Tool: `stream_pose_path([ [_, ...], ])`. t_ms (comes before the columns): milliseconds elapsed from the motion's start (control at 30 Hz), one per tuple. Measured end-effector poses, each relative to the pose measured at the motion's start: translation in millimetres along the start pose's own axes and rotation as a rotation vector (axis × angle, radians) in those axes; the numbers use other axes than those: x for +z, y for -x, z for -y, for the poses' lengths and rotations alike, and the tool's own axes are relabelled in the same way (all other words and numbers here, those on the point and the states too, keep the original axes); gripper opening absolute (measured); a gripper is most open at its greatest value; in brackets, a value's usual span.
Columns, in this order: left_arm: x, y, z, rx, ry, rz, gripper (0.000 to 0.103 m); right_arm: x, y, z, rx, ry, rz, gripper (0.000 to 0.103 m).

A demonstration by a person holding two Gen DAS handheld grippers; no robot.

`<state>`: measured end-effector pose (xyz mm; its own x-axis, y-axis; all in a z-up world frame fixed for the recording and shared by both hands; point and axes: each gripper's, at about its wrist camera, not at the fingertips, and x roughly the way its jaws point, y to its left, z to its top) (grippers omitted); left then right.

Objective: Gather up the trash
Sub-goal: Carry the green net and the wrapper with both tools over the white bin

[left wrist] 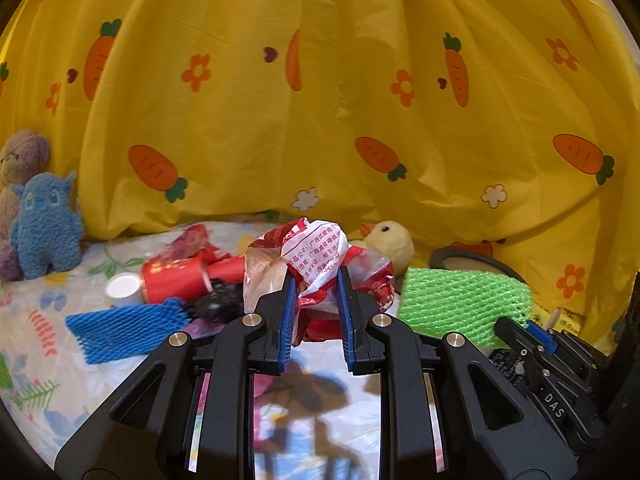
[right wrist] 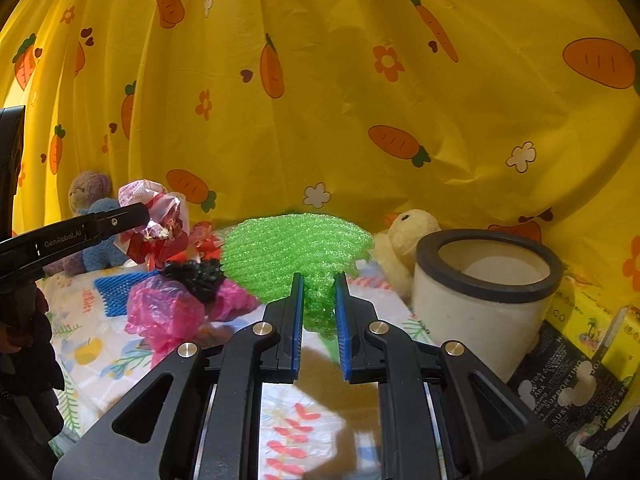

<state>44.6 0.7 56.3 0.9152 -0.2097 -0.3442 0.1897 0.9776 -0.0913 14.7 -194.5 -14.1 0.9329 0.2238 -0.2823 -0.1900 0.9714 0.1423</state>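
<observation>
My left gripper [left wrist: 317, 280] is shut on a crumpled red-and-white plastic wrapper [left wrist: 316, 252], lifted off the bed. That wrapper [right wrist: 154, 216] and the left gripper [right wrist: 140, 212] also show at the left of the right wrist view. My right gripper [right wrist: 318, 284] is shut on a green foam net [right wrist: 296, 252], held above the sheet; the net [left wrist: 460, 300] and the right gripper [left wrist: 532, 328] appear at the right of the left wrist view. A white bin with a black rim [right wrist: 480, 292] stands open to the right.
On the floral sheet [left wrist: 48, 340] lie a blue foam net [left wrist: 124, 330], a red can [left wrist: 176, 280], a white cap [left wrist: 124, 286], a black crumpled bag [right wrist: 196, 276] and a pink plastic bag [right wrist: 168, 312]. Plush toys [left wrist: 44, 228] and a yellow duck [right wrist: 408, 232] sit against the yellow carrot curtain [left wrist: 320, 100].
</observation>
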Motion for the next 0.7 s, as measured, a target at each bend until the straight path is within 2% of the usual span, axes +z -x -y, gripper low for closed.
stream_pose_path([
  [233,18,-62,80,-0.174,-0.062,-0.004,0.019,24,-6,50,-0.208,-0.015,0.038,0.016],
  [467,21,-125,139,-0.293,-0.096,-0.024,0.019,33,-26,106,-0.448,-0.041,0.016,0.016],
  [700,12,-179,172,-0.381,-0.120,-0.066,0.020,30,-52,140,-0.507,-0.052,-0.039,0.016],
])
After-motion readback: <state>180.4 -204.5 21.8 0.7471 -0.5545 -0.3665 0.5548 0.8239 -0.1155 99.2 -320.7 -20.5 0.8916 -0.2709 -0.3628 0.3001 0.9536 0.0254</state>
